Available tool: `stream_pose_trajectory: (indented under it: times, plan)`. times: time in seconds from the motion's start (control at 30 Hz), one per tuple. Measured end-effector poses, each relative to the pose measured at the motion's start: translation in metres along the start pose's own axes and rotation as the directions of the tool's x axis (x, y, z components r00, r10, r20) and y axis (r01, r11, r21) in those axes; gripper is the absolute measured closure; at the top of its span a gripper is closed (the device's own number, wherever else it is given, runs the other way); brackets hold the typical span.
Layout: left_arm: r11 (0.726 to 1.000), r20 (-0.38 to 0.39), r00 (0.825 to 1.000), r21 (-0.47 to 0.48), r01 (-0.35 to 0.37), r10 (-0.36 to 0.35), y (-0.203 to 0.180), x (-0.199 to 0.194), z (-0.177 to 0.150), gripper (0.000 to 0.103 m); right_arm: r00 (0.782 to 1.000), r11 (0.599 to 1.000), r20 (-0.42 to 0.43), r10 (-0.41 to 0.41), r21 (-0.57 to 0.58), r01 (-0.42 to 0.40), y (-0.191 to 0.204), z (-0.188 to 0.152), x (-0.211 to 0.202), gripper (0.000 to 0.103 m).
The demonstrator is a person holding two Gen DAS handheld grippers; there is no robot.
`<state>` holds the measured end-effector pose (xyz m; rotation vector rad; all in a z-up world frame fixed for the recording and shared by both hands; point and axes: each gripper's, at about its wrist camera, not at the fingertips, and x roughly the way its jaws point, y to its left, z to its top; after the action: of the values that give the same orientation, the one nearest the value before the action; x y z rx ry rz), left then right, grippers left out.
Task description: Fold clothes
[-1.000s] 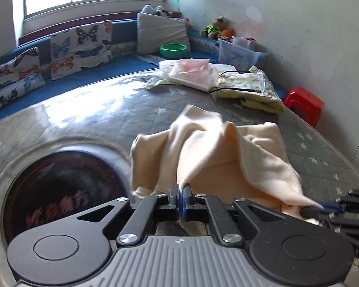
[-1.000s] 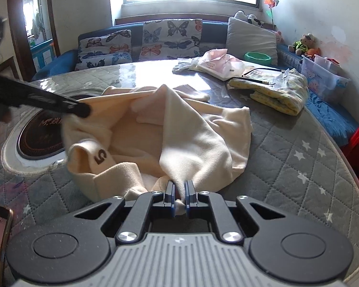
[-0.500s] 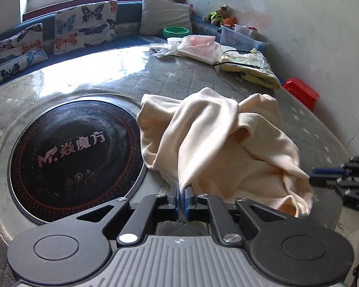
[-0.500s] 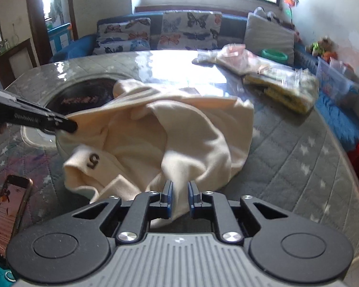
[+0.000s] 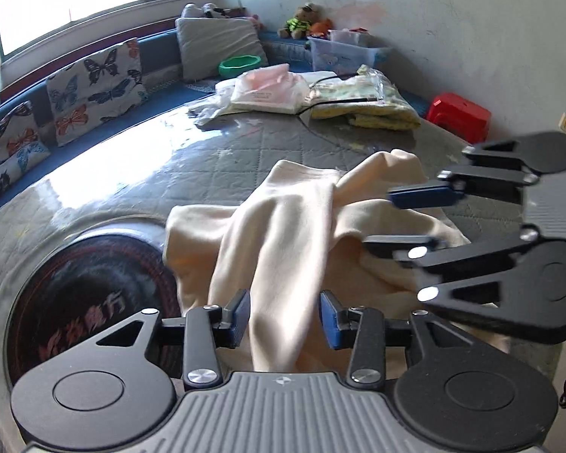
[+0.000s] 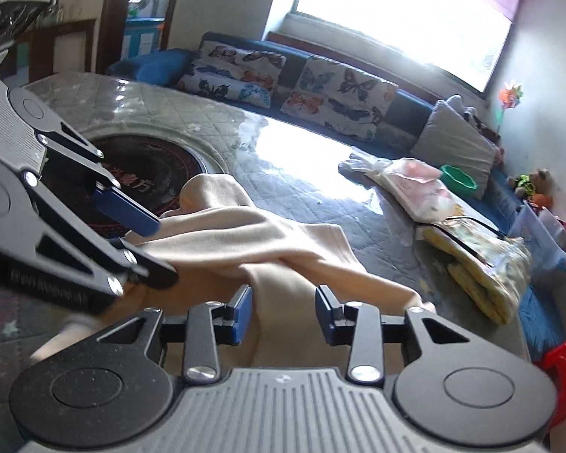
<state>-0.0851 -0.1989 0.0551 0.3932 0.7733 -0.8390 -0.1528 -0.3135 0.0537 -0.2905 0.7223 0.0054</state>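
Releasing the cream garment (image 5: 283,234) onto the worktop (image 5: 207,162), both grippers are opening, cloth lying loose between the jaws. Withdraw the left gripper (image 5: 285,317) and right gripper (image 6: 285,313) toward 6 o'clock without snagging the fabric.

Right gripper (image 6: 283,313) fingers opening, cream garment (image 6: 283,241) between, unpinched.

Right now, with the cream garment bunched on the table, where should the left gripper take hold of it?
On the raised ridge of the cream garment running toward the left gripper, coming from the near table edge. The fold stands up off the quilted table cover, so pads can close on either side. The jaws are opening with cloth loose between them; the right gripper likewise.
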Motion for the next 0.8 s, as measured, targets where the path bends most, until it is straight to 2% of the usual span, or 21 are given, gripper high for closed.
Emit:
stream_pose_trajectory:
  times: [0.03, 0.1, 0.13, 0.17, 0.2, 0.47, 0.63, 0.8]
  plan:
    - [1.0, -0.003, 1.0, 0.008, -0.001, 0.001, -0.001, 0.005, 0.002, 0.063, 1.0, 1.0, -0.005, 0.007, 0.005, -0.007, -0.001, 0.0, 0.004, 0.068]
    - [1.0, -0.017, 1.0, -0.011, 0.0, -0.001, 0.004, 0.013, 0.003, 0.088, 1.0, 1.0, -0.014, 0.022, 0.014, -0.022, -0.002, 0.001, 0.011, 0.079]
    - [1.0, -0.024, 1.0, -0.023, 0.001, -0.002, 0.006, 0.017, 0.003, 0.09, 1.0, 0.999, -0.017, 0.026, 0.024, -0.026, -0.003, 0.001, 0.013, 0.091]
    - [0.999, -0.024, 1.0, -0.039, 0.004, -0.004, 0.009, 0.018, 0.003, 0.093, 1.0, 0.999, -0.015, 0.025, 0.038, -0.024, -0.004, 0.0, 0.012, 0.094]
    - [0.999, -0.018, 1.0, -0.054, 0.005, -0.006, 0.013, 0.017, 0.001, 0.094, 1.0, 0.999, -0.009, 0.023, 0.049, -0.022, -0.005, 0.0, 0.011, 0.097]
    - [0.986, 0.042, 0.999, -0.168, -0.021, 0.028, 0.051, -0.02, -0.013, 0.095, 0.997, 0.987, 0.052, -0.05, 0.157, 0.041, -0.036, -0.011, -0.033, 0.1]
    - [0.977, 0.044, 0.998, -0.211, -0.04, 0.051, 0.069, -0.04, -0.029, 0.095, 0.993, 0.969, 0.018, -0.119, 0.22, 0.112, -0.06, -0.03, -0.056, 0.1]
    - [0.97, 0.032, 0.998, -0.237, -0.05, 0.06, 0.077, -0.053, -0.047, 0.095, 0.996, 0.971, -0.003, -0.086, 0.225, 0.084, -0.06, -0.042, -0.064, 0.097]
